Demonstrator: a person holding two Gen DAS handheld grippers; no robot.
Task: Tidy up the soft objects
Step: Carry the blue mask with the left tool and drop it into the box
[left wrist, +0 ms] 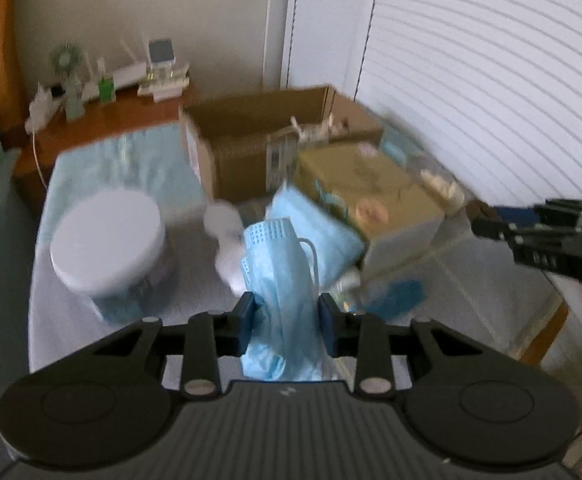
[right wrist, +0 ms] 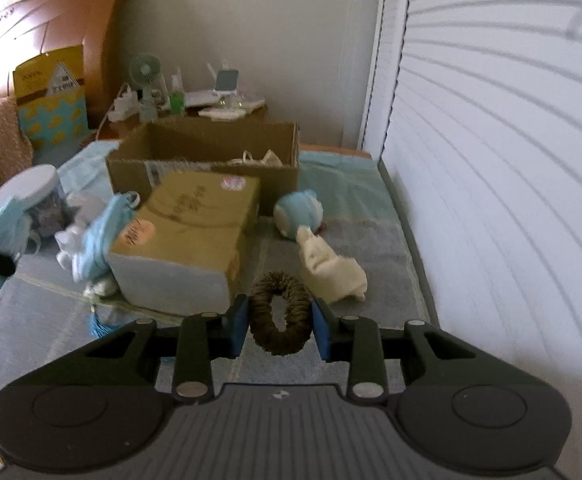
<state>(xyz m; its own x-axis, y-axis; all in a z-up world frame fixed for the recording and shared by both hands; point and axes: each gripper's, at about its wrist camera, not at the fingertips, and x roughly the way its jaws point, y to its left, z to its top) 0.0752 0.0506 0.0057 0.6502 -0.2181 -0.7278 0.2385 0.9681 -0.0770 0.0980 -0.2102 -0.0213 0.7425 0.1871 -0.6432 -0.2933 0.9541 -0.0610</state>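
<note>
Your left gripper (left wrist: pixel 290 322) pinches a bunch of pale blue face masks (left wrist: pixel 281 280) between its blue pads; the bundle hangs clear of the bed (left wrist: pixel 195 304), and its lower end is cut off behind the gripper body. Your right gripper (right wrist: pixel 278 326) pinches a brown fuzzy hair tie (right wrist: pixel 279 312), the pads pressing on both sides of the ring, which is lifted off the bedcover.

Little writing can be read. The closed cardboard box (right wrist: pixel 189 236) carries dark scrawled marks and round pinkish stickers, all too blurred to make out. The yellow packet (right wrist: pixel 49 76) leaning on the wooden headboard (right wrist: pixel 71 12) shows print on a triangular label, also unreadable. The open cardboard box (right wrist: pixel 211 152) behind has a white shipping label, illegible.

Motion blur smears much of the left wrist view. The white-lidded jar (left wrist: pixel 109 248) sits left of the masks, its contents unclear. In the right wrist view, a blue-and-white plush toy (right wrist: pixel 297 212) and a cream cloth (right wrist: pixel 331 268) lie right of the closed box; more blue masks (right wrist: pixel 99 236) and something white are wedged against its left side, partly hidden.
</note>
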